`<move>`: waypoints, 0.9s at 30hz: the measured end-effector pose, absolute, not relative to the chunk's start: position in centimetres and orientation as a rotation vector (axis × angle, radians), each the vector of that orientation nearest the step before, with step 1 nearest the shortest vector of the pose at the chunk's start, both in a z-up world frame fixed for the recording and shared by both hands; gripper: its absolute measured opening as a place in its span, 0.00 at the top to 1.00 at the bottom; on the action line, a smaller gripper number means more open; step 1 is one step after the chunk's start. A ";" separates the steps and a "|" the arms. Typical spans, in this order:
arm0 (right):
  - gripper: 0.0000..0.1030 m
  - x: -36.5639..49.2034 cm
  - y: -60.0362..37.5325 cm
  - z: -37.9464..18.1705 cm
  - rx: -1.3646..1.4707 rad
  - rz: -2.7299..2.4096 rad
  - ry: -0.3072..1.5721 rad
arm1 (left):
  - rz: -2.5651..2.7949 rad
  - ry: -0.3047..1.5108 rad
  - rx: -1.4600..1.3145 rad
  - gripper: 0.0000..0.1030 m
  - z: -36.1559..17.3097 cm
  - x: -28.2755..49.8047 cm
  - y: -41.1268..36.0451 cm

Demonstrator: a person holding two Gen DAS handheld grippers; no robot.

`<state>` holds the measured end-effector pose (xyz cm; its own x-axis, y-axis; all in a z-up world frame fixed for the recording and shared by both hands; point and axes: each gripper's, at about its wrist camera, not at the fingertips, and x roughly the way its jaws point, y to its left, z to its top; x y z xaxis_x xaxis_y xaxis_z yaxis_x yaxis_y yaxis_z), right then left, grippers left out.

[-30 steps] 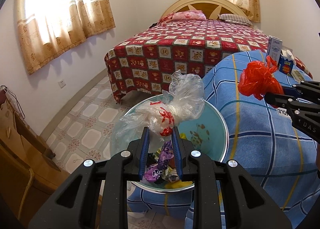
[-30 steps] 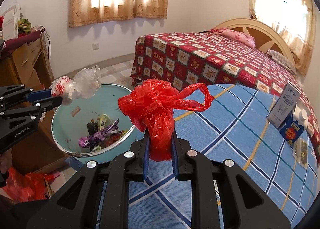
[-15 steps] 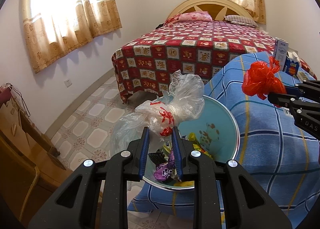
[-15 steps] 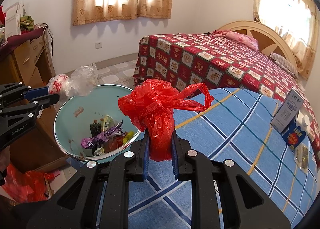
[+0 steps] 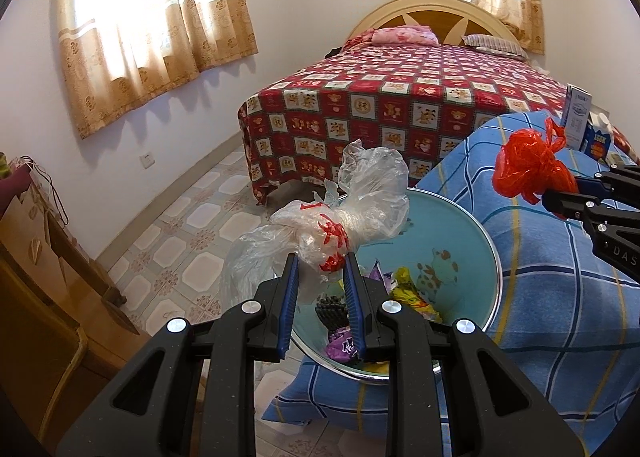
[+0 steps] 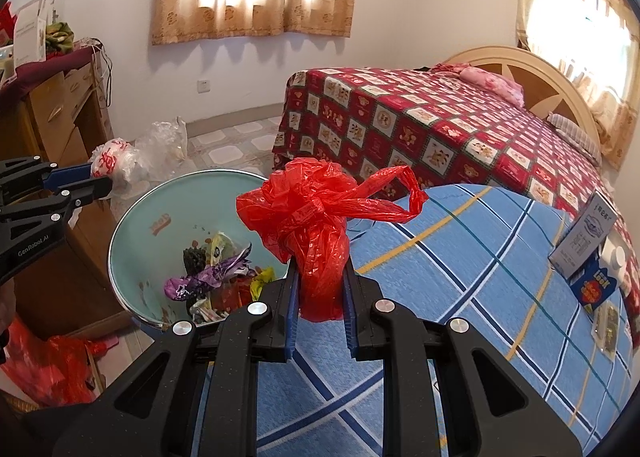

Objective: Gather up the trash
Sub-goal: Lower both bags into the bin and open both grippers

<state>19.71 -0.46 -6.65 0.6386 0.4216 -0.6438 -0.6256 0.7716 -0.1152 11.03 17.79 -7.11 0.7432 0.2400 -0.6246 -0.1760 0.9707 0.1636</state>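
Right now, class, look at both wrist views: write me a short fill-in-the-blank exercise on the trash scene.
1. The right hand-held gripper is shut on a crumpled ____ plastic bag.
2. The left hand-held gripper grips a ____ plastic bag with red print.
3. Wrappers lie inside the round ____ bin.

Missing words: red; clear; teal

wrappers [image 6: 216, 277] lie in the bin [image 6: 132, 225], left of the table [image 6: 480, 257]; the bed [image 6: 440, 129] stands behind.
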 end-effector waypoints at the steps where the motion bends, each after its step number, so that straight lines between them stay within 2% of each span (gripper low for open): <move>1: 0.81 19.7 -0.4 -6.6 -0.347 0.612 0.637 | 0.229 0.697 0.096 0.78 -7.1 11.0 17.9; 27: 0.81 20.1 2.1 -6.2 -0.380 0.642 0.630 | 0.286 0.680 0.088 0.78 -7.0 10.8 19.9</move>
<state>20.08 2.12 -6.23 0.6266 0.4338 -0.6475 -0.6551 0.7433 -0.1359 10.80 19.86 -6.95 0.7402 0.2892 -0.6070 -0.2320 0.9572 0.1732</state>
